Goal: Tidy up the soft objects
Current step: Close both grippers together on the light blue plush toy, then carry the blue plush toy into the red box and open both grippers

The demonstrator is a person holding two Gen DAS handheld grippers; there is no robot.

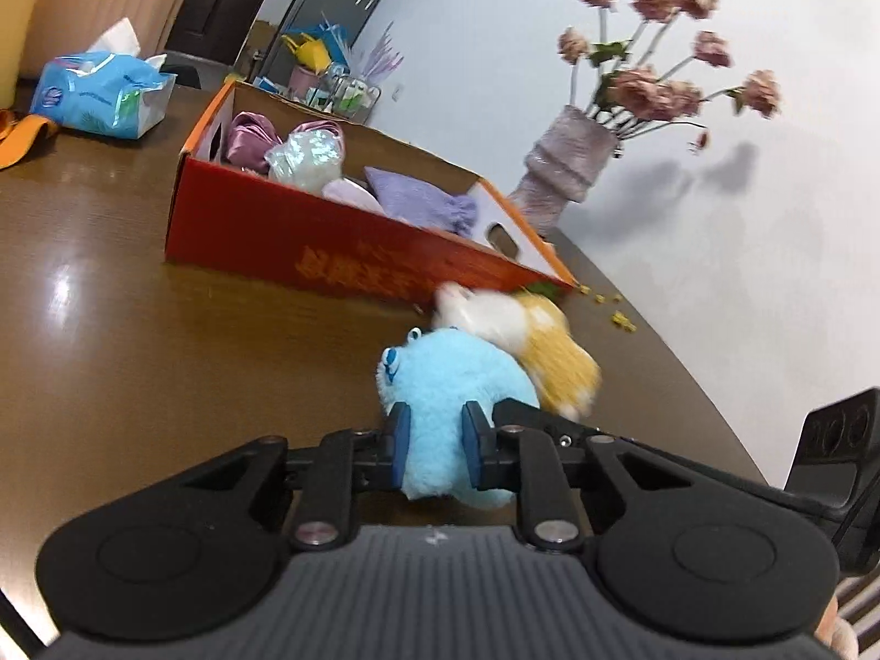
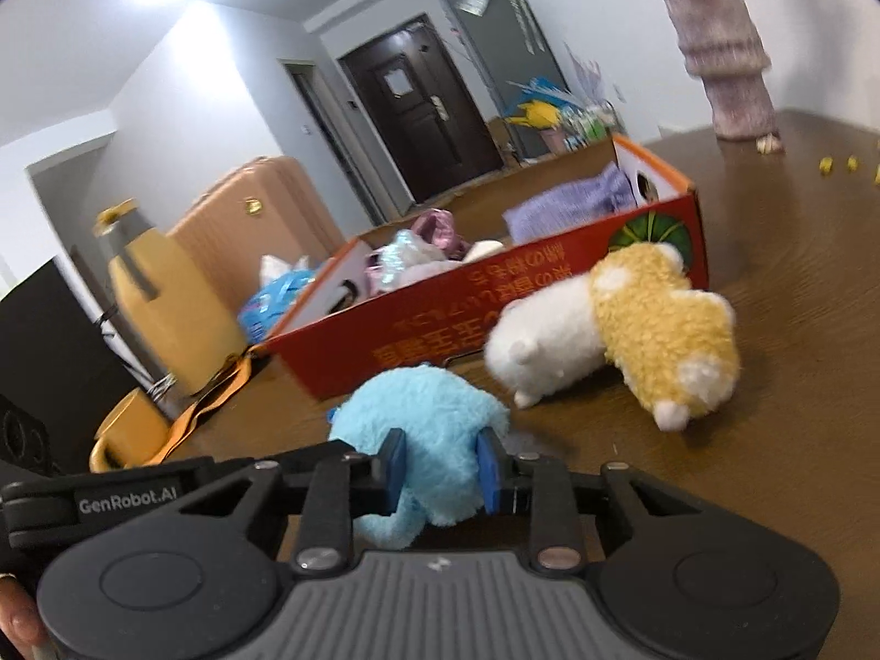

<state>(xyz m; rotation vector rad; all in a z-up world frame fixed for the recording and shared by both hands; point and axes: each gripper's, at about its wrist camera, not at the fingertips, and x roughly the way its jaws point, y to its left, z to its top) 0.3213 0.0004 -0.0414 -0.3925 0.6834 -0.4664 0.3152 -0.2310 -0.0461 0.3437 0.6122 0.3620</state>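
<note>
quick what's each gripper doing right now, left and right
Left gripper: closed on the blue plush toy.
Right gripper: closed on the same blue plush toy.

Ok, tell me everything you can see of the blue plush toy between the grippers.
The blue plush toy is a round, fluffy, light blue stuffed animal with darker blue eyes. It lies on the brown table in front of the red box, beside the white and yellow plush. The left gripper and right gripper both squeeze it, pads pressing into the fur.
</note>
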